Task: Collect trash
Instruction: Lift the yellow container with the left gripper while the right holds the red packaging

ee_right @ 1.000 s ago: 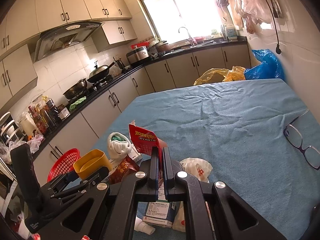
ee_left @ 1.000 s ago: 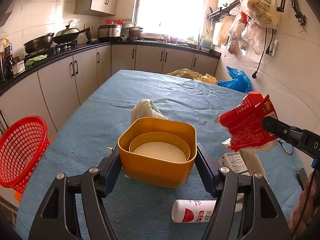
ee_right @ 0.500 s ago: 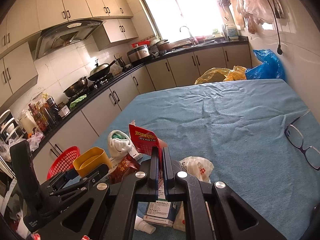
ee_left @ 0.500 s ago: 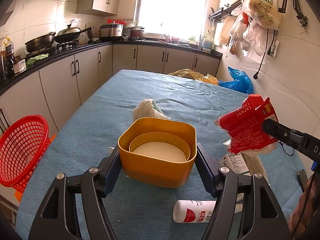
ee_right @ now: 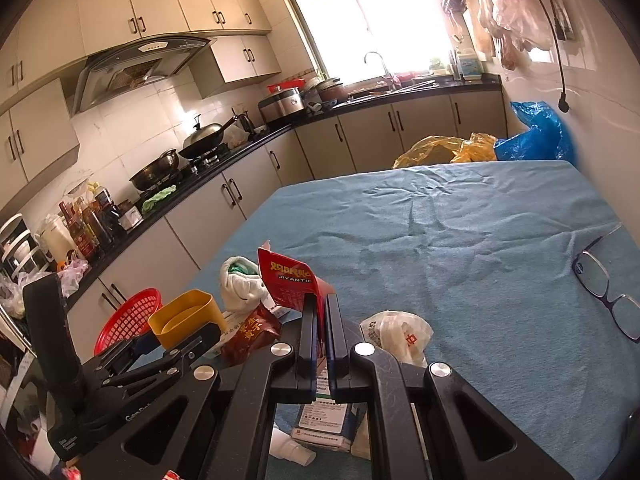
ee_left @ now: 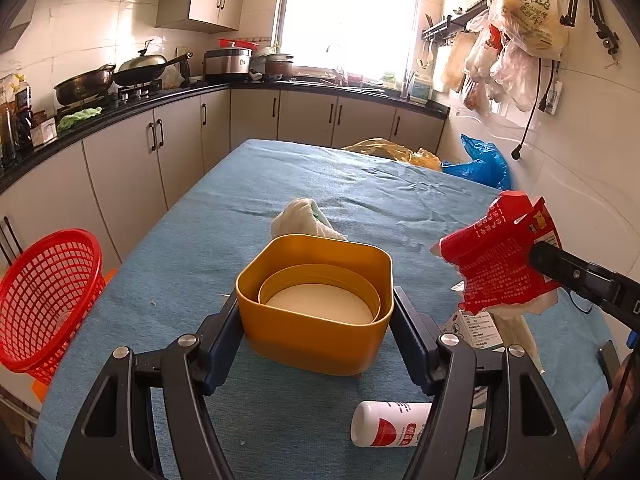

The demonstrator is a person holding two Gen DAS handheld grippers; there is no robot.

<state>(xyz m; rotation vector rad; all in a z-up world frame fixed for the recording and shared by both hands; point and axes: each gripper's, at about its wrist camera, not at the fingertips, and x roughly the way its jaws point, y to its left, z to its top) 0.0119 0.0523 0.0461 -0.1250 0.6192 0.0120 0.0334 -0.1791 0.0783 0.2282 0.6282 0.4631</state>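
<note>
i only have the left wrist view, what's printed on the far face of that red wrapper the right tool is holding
Observer: The red wrapper reads JIYANTIE under yellow characters, and the right tool is shut on it.
Operator: anything on the cloth further right that i can't see
Observer: Yes, a pair of glasses lies near the table's right edge.
Operator: more trash near the wrapper?
Observer: A crumpled white plastic bag lies just right of that tool.
</note>
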